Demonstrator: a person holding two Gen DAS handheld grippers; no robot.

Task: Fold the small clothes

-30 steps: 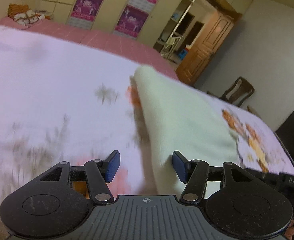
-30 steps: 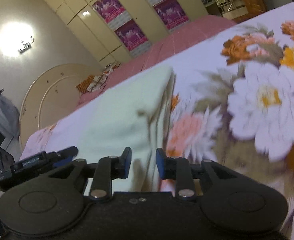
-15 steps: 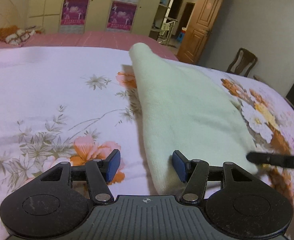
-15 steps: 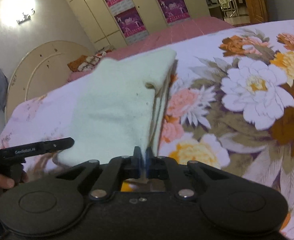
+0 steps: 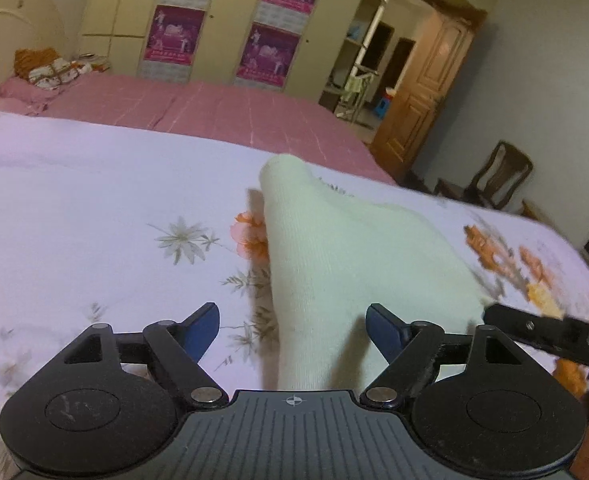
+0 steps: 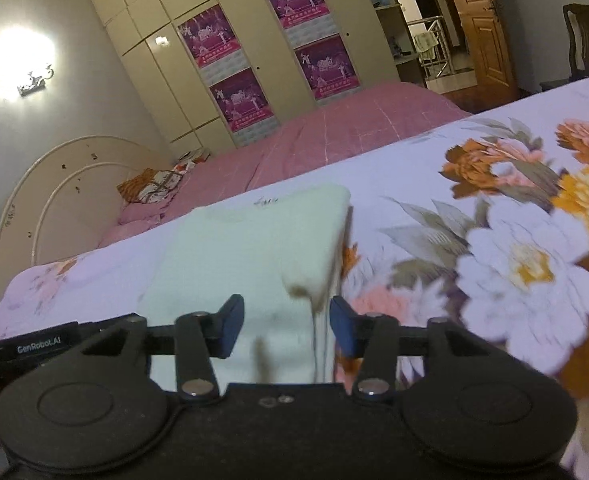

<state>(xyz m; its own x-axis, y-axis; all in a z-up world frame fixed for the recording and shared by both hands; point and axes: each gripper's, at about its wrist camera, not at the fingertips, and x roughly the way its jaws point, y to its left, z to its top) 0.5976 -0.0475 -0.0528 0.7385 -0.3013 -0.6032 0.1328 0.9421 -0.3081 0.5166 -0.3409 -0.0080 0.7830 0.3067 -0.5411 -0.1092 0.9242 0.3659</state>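
A pale green folded garment (image 5: 358, 264) lies on the floral bedsheet (image 5: 94, 208); it also shows in the right wrist view (image 6: 254, 248). My left gripper (image 5: 292, 330) is open, its blue pads either side of the garment's near left corner. My right gripper (image 6: 284, 322) is open, its pads straddling the garment's near right corner, where folded layers and a dark stain show. The right gripper's tip (image 5: 550, 330) shows at the right in the left wrist view; the left gripper's body (image 6: 34, 350) shows at the left in the right wrist view.
A pink blanket (image 5: 198, 108) covers the far part of the bed. A headboard (image 6: 62, 184) and a bundle of cloth (image 5: 50, 68) are at the far left. Wardrobes with purple posters (image 6: 238, 68), a wooden door (image 5: 426, 92) and a chair (image 5: 498, 176) stand beyond the bed.
The right gripper shut on the garment's near right edge half a second ago and has now opened again. The left gripper has stayed open, shifting at the near left corner.
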